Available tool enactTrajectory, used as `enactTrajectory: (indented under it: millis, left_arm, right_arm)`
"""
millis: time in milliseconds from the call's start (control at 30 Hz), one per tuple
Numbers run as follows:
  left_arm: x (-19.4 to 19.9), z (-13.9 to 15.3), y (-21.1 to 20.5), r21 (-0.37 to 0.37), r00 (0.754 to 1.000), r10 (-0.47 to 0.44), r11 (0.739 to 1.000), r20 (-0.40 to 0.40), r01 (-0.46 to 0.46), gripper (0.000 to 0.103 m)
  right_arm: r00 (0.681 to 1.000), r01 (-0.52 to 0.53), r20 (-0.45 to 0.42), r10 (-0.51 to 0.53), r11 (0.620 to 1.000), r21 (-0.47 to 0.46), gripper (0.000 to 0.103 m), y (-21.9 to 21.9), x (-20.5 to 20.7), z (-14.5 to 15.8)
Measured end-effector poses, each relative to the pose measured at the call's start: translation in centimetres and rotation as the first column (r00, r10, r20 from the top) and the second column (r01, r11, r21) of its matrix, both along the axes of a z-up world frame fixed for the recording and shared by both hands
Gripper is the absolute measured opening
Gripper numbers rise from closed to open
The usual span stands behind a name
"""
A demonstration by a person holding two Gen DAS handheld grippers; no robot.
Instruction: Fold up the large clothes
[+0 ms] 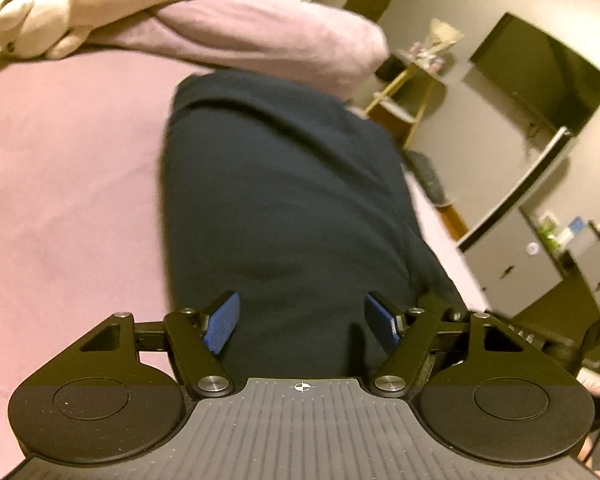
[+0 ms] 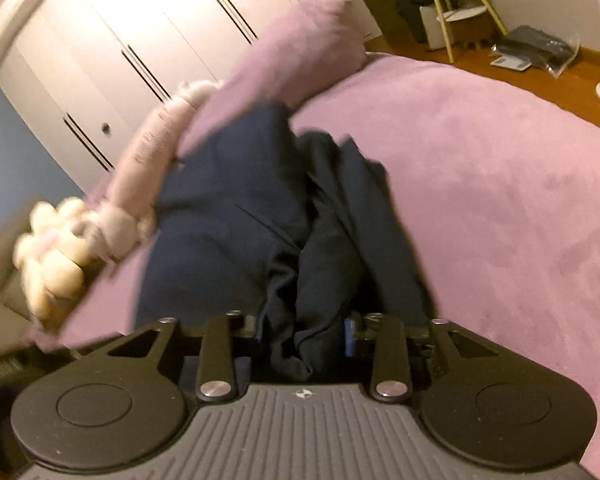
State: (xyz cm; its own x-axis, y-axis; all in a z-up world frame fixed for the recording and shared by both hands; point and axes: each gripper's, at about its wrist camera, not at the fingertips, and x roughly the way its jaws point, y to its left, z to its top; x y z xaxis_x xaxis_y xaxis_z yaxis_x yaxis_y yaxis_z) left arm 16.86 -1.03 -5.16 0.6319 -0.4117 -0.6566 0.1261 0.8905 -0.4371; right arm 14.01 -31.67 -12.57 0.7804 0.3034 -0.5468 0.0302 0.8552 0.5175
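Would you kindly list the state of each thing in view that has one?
Left gripper: open, pads apart over the cloth.
Right gripper: closed on bunched cloth.
Dark garment: partly folded, lying on the bed.
Wardrobe doors: shut.
Plush toy: lying against the pillow.

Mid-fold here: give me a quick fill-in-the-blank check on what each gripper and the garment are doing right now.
1. The right gripper is shut on a bunched fold of the dark navy ____.
2. The left gripper hovers over the dark navy garment with its blue fingers ____.
3. The garment lies on a bed cover coloured ____.
4. Against the pillow lies a cream ____.

Missing words: garment; open; purple; plush toy
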Motion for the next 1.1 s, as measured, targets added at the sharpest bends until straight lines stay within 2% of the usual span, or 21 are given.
enactTrajectory:
  millis: [67, 100, 167, 233, 333, 400, 467, 600, 733, 833, 967, 1100]
  left_arm:
    - [0.4, -1.3, -0.2, 0.028, 0.999, 0.019, 0.999, -0.047, -0.018, 0.075]
    - [0.4, -1.6, -0.5, 0.052, 0.999, 0.016, 0.999, -0.045, -0.013, 0.076]
    - [0.3, -1.5, -0.7, 0.086, 1.0, -0.001, 0.996, -0.025, 0.003, 0.079]
    - [0.5, -1.4, -0.3, 0.069, 1.0, 0.003, 0.998, -0.029, -0.001, 0.079]
    - [0.8, -1.5, 0.3, 0.044, 0.999, 0.027, 0.999, -0.042, -0.025, 0.08]
    - [0.8, -1.7, 0.2, 0.035, 0.998, 0.037, 0.999, -0.044, -0.035, 0.081]
    - [0.8, -1.6, -0.1, 0.05, 0.999, 0.037, 0.998, -0.04, -0.035, 0.081]
    - [0.6, -1.4, -0.2, 0.05, 0.998, 0.035, 0.998, -0.055, -0.032, 0.081]
    - [1.4, -1.1, 0.2, 0.034, 0.997, 0.037, 0.999, -0.068, -0.035, 0.08]
    - [2.2, -0.7, 0.5, 0.014, 0.995, 0.077, 0.997, -0.055, -0.077, 0.078]
    - [5.0, -0.9, 0.1, 0.034, 0.989, 0.144, 0.989, -0.029, -0.143, 0.078]
    - [8.1, -1.8, -1.0, 0.062, 0.968, 0.248, 0.966, 0.035, -0.25, 0.081]
  right_arm:
    - [1.0, -0.017, 0.012, 0.016, 1.0, 0.008, 0.042, 0.2, -0.2, -1.0]
    - [1.0, -0.019, 0.017, 0.019, 0.999, 0.032, 0.045, -0.1, -0.5, -0.7]
    - [1.0, -0.006, 0.009, 0.006, 0.999, 0.042, 0.06, -0.5, -0.7, 0.9]
    - [0.999, 0.021, 0.046, -0.021, 1.0, 0.004, 0.064, -0.8, -1.4, 3.2]
    - [0.987, 0.063, 0.155, -0.051, 0.995, -0.077, 0.064, 0.1, -1.4, 6.9]
    - [0.983, 0.009, 0.186, 0.007, 0.996, -0.087, 0.062, 1.7, 0.4, 8.3]
    - [0.977, -0.055, 0.198, 0.08, 0.99, -0.133, 0.046, 4.3, 3.0, 8.7]
    - [0.965, -0.099, 0.209, 0.16, 0.957, -0.274, 0.043, 9.1, 8.0, 7.9]
    - [0.963, -0.045, 0.22, 0.158, 0.895, -0.445, 0.044, 11.0, 10.9, 4.9]
    - [0.965, 0.006, 0.234, 0.117, 0.885, -0.466, 0.045, 10.1, 11.3, 1.3]
    - [0.951, 0.041, 0.29, 0.108, 0.885, -0.463, 0.045, 9.8, 10.7, 0.1]
    - [0.958, 0.03, 0.27, 0.097, 0.902, -0.431, 0.046, 9.1, 12.1, -0.5]
